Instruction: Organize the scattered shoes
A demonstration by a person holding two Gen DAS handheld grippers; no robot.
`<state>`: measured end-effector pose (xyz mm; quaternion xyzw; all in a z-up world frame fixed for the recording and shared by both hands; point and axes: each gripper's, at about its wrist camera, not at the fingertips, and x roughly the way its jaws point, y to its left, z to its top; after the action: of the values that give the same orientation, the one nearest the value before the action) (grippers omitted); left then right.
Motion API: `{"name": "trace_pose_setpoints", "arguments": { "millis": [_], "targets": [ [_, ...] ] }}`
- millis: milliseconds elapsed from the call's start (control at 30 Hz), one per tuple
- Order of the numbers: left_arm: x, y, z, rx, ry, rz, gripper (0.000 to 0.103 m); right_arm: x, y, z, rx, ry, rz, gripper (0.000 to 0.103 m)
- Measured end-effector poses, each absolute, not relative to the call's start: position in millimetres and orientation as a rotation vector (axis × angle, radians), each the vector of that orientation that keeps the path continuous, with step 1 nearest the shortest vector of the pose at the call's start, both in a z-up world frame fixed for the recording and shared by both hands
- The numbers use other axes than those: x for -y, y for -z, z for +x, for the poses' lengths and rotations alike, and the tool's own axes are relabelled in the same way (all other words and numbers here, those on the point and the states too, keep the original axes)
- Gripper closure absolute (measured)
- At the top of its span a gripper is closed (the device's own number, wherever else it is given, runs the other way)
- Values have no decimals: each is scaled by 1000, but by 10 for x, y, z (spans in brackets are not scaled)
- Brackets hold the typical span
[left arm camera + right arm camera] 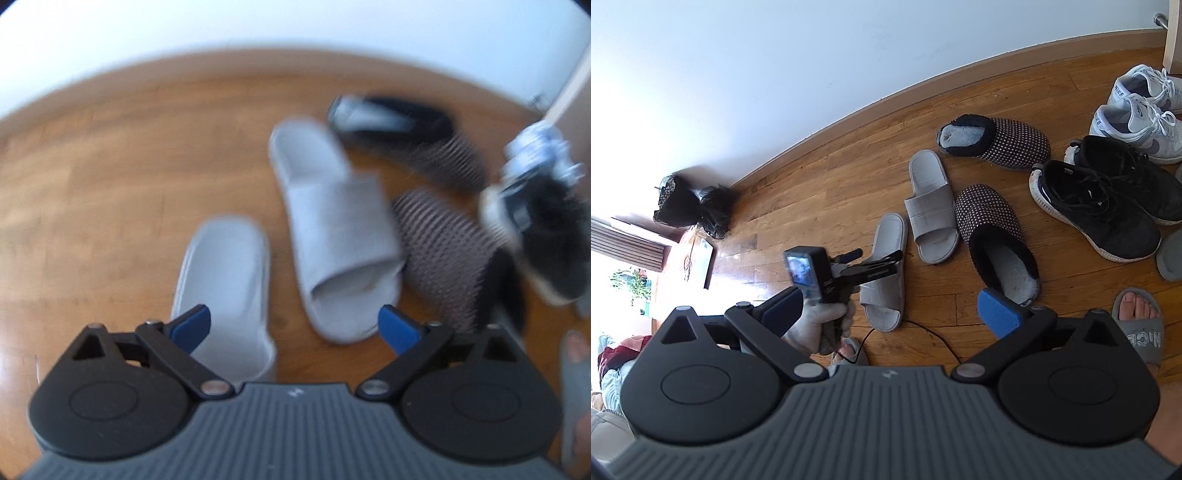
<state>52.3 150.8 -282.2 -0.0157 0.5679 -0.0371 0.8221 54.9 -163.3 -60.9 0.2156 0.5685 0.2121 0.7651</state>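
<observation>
Left gripper (875, 258) — fingers wide, holding nothing, above near grey slide (884, 269) on wooden floor (820, 192). Second grey slide (932, 206) just beside, then dotted slippers (995, 229), black sneakers (1100, 206), white sneakers (1141, 118). Right gripper (890, 306) — fingers wide, holding nothing.

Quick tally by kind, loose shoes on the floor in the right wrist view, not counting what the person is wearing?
Grey slides: 2
Dotted house slippers: 2
Black sneakers: 2
White Nike sneakers: 2
Total: 8
</observation>
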Motion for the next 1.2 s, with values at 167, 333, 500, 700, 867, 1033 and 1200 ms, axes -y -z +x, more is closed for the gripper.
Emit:
{"name": "trace_pose_setpoints", "arguments": {
  "millis": [167,333,500,700,867,1033,1200],
  "targets": [
    [-1620,2992,317,-1211,45,148,28,1699,601,559,-1232,-447,470,0],
    [-1759,2998,169,-1232,18,144,24,1733,614,590,-1236,-444,482,0],
    [-1603,2800,292,-1129,91,147,11,1744,617,616,-1240,-446,487,0],
    [-1006,2553,682,-865,334,469,4,1774,621,651,-1241,-436,493,1],
    [-1046,2551,1502,-930,457,251,4,1721,599,708,-1252,-463,463,0],
    [-1128,2992,2001,-1146,511,71,22,1460,468,961,-1188,-638,257,1],
    [-1246,3075,1891,-1239,602,29,92,1396,745,1424,-1123,-560,146,1]
  ]
}}
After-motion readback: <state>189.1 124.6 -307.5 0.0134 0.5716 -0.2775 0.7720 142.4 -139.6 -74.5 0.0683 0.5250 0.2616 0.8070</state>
